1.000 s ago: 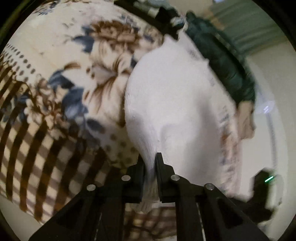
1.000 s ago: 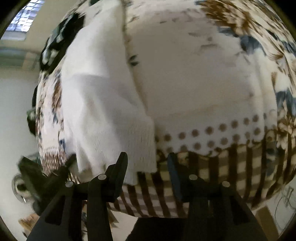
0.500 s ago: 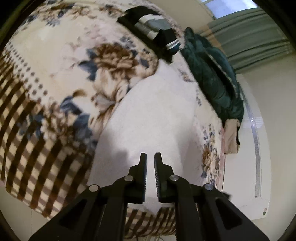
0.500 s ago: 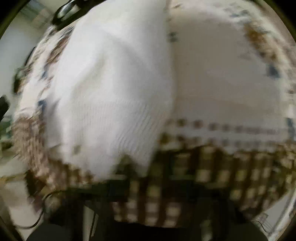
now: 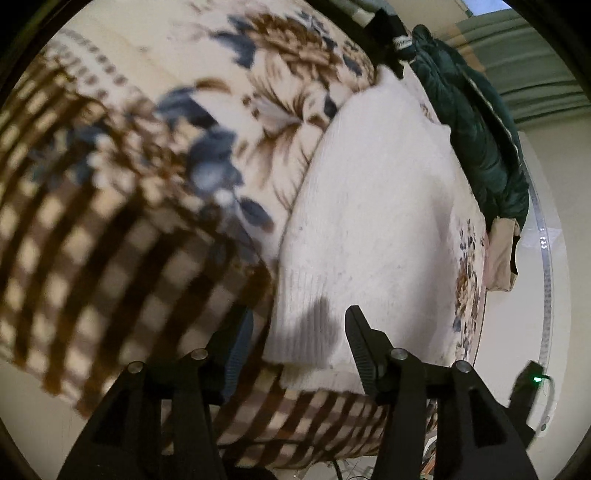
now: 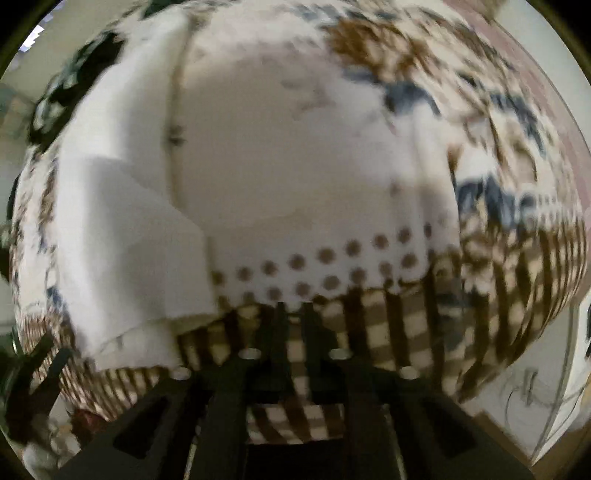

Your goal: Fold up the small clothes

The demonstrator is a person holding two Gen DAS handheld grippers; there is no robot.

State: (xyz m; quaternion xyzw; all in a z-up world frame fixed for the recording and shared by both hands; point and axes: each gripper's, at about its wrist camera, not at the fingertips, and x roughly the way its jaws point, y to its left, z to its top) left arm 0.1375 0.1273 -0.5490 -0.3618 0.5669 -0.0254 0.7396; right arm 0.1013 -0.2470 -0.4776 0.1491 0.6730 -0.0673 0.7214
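Left wrist view is filled by a white knitted garment spread flat on a flower-and-check blanket, its ribbed hem lying at the near edge of the bed. The left tool is seen standing wide just above that hem, its jaws having just been opening; the hem lies between the two fingers, but no pad is seen pressing on it. A dark green jacket is seen along the far side of the garment, and dark folded clothes lie beyond its far end.

From the right wrist view, the same garment is shown at the left, with one layer folded over another. The right tool is held beside it over the checked border of the blanket, its jaws narrowly parted after just opening, and nothing is gripped between them. This view is blurred.
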